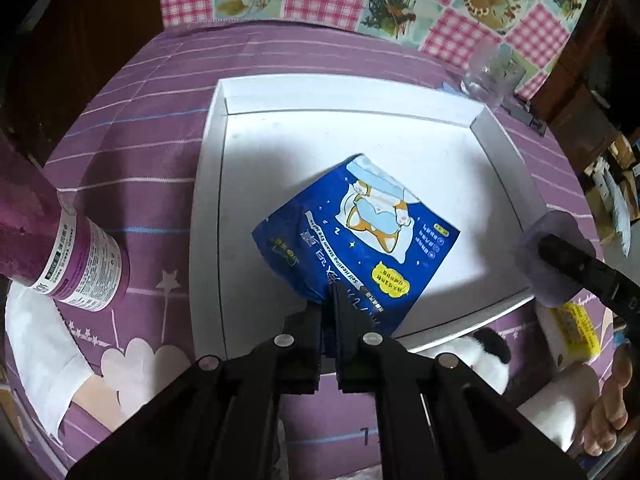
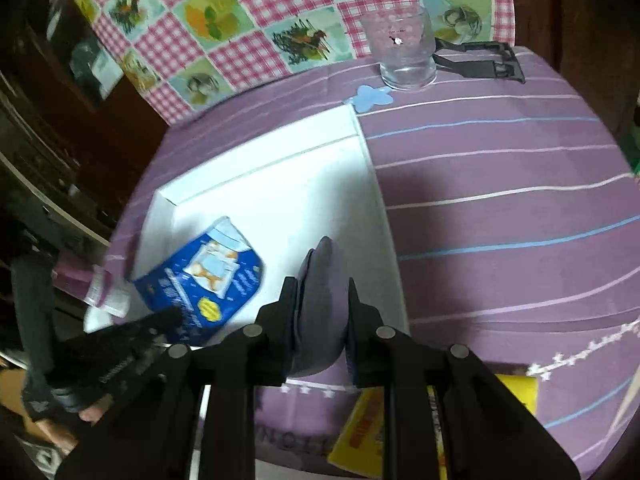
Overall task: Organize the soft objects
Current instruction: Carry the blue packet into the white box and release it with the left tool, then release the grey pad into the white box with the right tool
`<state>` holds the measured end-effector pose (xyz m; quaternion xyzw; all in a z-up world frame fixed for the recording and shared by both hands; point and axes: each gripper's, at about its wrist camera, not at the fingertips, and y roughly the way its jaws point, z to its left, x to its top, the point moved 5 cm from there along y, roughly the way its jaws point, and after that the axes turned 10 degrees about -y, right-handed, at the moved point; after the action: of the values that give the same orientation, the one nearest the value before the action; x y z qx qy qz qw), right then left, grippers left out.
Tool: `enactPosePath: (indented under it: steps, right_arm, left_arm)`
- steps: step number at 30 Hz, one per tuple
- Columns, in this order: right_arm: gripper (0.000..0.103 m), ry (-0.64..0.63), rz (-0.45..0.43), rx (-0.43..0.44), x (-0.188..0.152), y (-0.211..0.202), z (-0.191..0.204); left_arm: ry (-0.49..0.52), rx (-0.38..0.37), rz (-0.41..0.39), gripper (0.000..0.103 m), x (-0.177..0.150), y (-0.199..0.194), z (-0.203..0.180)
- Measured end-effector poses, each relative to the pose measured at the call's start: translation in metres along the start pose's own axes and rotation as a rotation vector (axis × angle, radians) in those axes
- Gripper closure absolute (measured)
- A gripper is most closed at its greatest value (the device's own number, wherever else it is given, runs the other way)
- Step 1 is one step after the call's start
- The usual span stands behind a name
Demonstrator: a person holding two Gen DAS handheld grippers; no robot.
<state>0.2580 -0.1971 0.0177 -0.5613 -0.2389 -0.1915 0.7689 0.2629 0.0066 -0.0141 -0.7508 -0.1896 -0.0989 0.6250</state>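
A glossy blue foil pouch [image 1: 356,240] printed with a cartoon dog (its lower edge crumpled) is pinched by the clenched left gripper [image 1: 329,296] over the shallow white cardboard tray [image 1: 208,216], while a soft grey-purple pad [image 2: 322,300] is clamped in the right gripper [image 2: 322,312] at the tray's near edge.

Table w/ purple striped cloth [image 1: 132,168] carries a shallow white tray [image 1: 208,216] at centre. Left of tray: purple-labelled canister [image 1: 80,268] on its side, plus white folded cloth [image 1: 40,344] by the near-left edge. Far right corner: clear glass [image 2: 402,50] w/ black clip-like thing [image 2: 480,60] just beside it; near edge: yellow packet [image 2: 360,436] and black-white plush [image 1: 484,356].
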Motion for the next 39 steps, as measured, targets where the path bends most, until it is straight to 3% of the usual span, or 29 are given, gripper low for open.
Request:
enactPosePath:
  steps: [7, 10, 14, 18, 20, 23, 25, 28, 33, 39]
  right_arm:
    - [0.080, -0.038, 0.080, -0.062, -0.006, -0.001, 0.000]
    - [0.080, -0.051, 0.093, -0.074, -0.007, -0.003, 0.003]
    - [0.080, -0.061, -0.014, -0.022, -0.001, -0.012, 0.010]
    - [0.079, 0.020, -0.167, 0.024, 0.006, -0.022, 0.007]
    - [0.073, 0.067, -0.177, 0.040, 0.006, -0.017, 0.002]
    - [0.053, 0.117, -0.147, 0.073, 0.007, -0.012, -0.003]
    - [0.049, 0.139, -0.175, 0.069, 0.008, -0.018, -0.006]
    - [0.043, 0.151, -0.210, 0.033, 0.012, -0.028, -0.012]
    - [0.042, 0.119, -0.202, -0.008, 0.016, -0.042, -0.014]
    - [0.042, 0.049, -0.172, -0.001, 0.017, -0.057, 0.001]
  left_arm:
    - [-0.025, -0.037, 0.099, 0.099, -0.011, -0.004, 0.005]
    - [-0.004, -0.014, 0.088, 0.099, -0.013, -0.006, 0.002]
    - [0.008, -0.044, 0.039, 0.099, -0.010, -0.010, -0.003]
    - [-0.020, -0.092, -0.023, 0.096, -0.002, -0.018, -0.003]
    - [-0.028, -0.091, -0.059, 0.094, 0.002, -0.023, -0.002]
    - [-0.021, -0.076, -0.081, 0.083, 0.005, -0.027, -0.005]
    - [-0.029, -0.082, -0.098, 0.059, 0.007, -0.031, -0.006]
    - [-0.063, -0.118, -0.146, 0.041, 0.009, -0.041, -0.003]
    - [-0.071, -0.118, -0.199, 0.041, 0.013, -0.056, -0.006]
    - [-0.003, -0.074, -0.261, 0.041, 0.007, -0.073, -0.027]
